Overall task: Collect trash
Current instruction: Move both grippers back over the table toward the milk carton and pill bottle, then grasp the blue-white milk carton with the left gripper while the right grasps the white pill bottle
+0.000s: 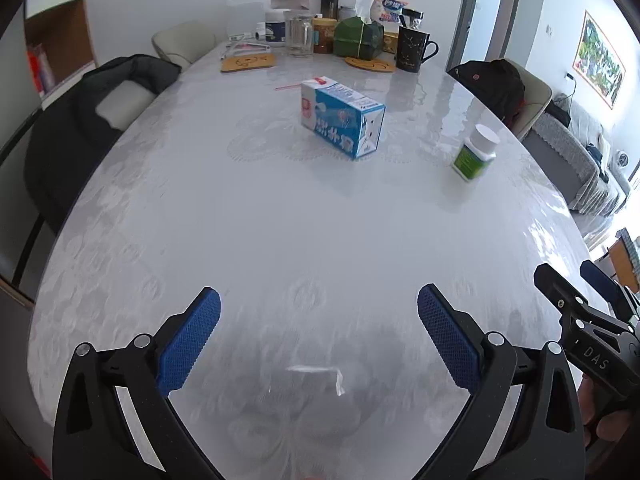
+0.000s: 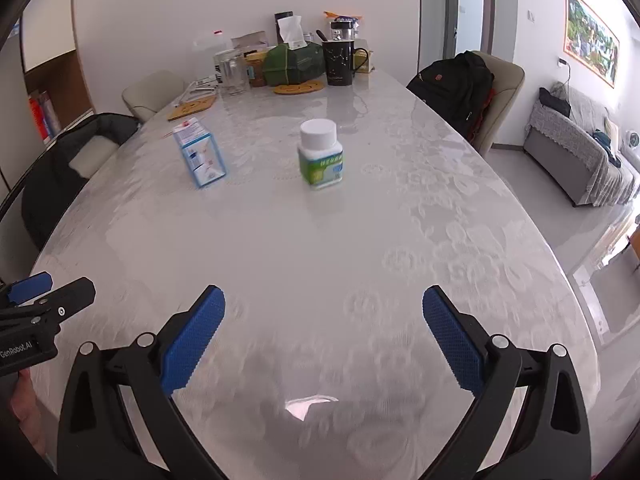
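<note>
Step in hand looks like the approach: nothing is picked up yet. Left gripper fills the bottom of the left view, jaws spread wide and empty, above bare table. Right gripper sits the same way at the bottom of the right view, jaws wide apart, nothing between them. Each gripper also shows at the lower edge of the other's view, so they are side by side at the near end of the table.

Likely trash, judging by the task: a milk carton and a pill bottle, both mid-table and well apart from both grippers and from each other. No bin is visible in either view.

The carton lies on its side, upper centre of the left view, long axis running from upper left to lower right, folded end towards the camera. A red straw lies just behind it. The bottle stands upright, long axis vertical, white cap on top, centre of the right view and right of centre in the left.

Next move probably calls for reaching forward: left gripper to the carton, jaws across its short width; right gripper to the bottle, closing around its body below the cap.

At the far end, top of frame, stand a mug, jars and a tissue box, probably not trash.
</note>
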`<action>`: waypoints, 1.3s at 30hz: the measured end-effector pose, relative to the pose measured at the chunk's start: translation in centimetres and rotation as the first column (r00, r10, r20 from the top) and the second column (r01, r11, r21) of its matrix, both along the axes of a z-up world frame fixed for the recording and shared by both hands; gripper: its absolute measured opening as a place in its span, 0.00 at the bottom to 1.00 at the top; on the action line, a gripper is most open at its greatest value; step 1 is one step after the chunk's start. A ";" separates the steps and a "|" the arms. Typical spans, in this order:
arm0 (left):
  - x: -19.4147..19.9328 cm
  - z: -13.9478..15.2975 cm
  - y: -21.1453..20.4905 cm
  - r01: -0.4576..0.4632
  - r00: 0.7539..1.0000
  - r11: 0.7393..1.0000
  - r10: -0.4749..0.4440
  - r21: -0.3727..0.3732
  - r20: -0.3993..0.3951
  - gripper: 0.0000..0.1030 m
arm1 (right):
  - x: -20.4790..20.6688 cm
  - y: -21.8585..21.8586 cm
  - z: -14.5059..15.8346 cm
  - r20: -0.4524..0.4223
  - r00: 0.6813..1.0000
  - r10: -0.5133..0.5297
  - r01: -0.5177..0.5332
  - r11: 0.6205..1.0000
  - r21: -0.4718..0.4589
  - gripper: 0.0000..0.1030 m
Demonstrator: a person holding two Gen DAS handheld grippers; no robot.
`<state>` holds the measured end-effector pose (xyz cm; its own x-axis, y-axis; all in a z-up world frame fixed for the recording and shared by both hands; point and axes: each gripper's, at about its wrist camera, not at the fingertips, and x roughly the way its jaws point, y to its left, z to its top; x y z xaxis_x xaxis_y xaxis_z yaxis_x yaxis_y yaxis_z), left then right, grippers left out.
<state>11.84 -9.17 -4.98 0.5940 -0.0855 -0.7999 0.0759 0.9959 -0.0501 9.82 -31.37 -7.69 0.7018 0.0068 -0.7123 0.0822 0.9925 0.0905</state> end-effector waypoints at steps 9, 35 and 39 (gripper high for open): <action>9.0 0.2 -2.8 0.004 1.000 1.000 -0.004 0.000 -0.009 0.94 | 7.1 -1.2 -0.8 -0.031 0.999 -0.013 0.014 1.000 0.010 0.93; 22.7 -3.6 -5.7 -0.055 0.992 0.998 0.053 -0.015 -0.110 0.63 | 16.9 -1.3 -3.4 -0.074 0.997 -0.013 0.015 0.999 0.032 0.73; 22.3 -3.3 -5.7 -0.054 0.995 0.998 0.055 0.007 -0.086 0.54 | 17.3 -1.6 -3.9 -0.094 0.996 -0.013 0.019 0.998 0.057 0.66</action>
